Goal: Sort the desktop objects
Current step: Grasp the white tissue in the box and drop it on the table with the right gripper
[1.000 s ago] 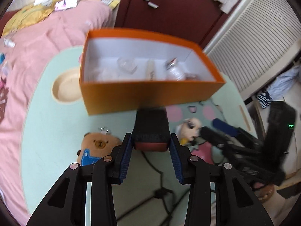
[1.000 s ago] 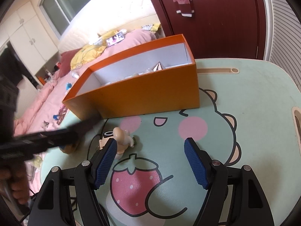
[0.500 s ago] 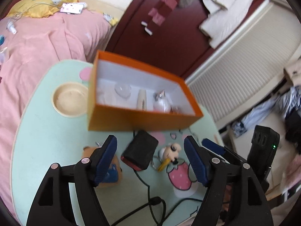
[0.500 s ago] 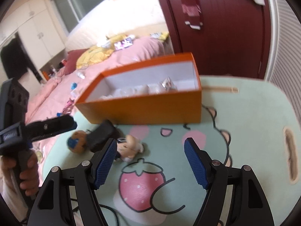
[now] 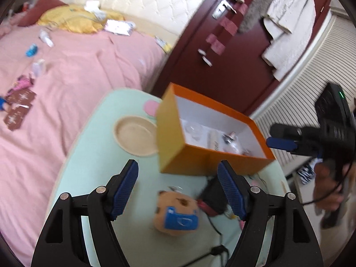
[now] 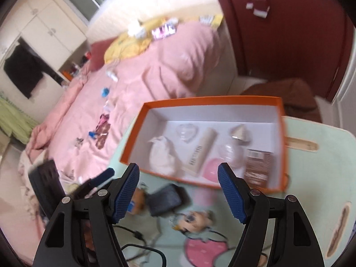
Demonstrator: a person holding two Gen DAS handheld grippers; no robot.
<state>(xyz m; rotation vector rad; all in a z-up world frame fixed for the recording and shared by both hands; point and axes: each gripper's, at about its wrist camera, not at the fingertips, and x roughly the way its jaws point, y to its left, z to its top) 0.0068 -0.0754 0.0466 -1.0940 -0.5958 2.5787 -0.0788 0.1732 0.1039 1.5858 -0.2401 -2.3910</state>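
An orange box stands on the mint table and holds several small items, among them a beige tube and a white cloth. In front of it lie a black charger block with a cable, a brown bear plush with a blue patch, and a small doll figure. My left gripper hangs open above the bear plush and the charger. My right gripper is open too, high over the box's front wall and the charger.
A round wooden dish sits left of the box. A pink bed strewn with small items borders the table. A dark red door and a slatted wall stand behind. A hand holds the right gripper at the right edge.
My left gripper let go of the black charger, opened, and pulled up and back; the charger now lies on the table. My right gripper rose and now looks down into the box.
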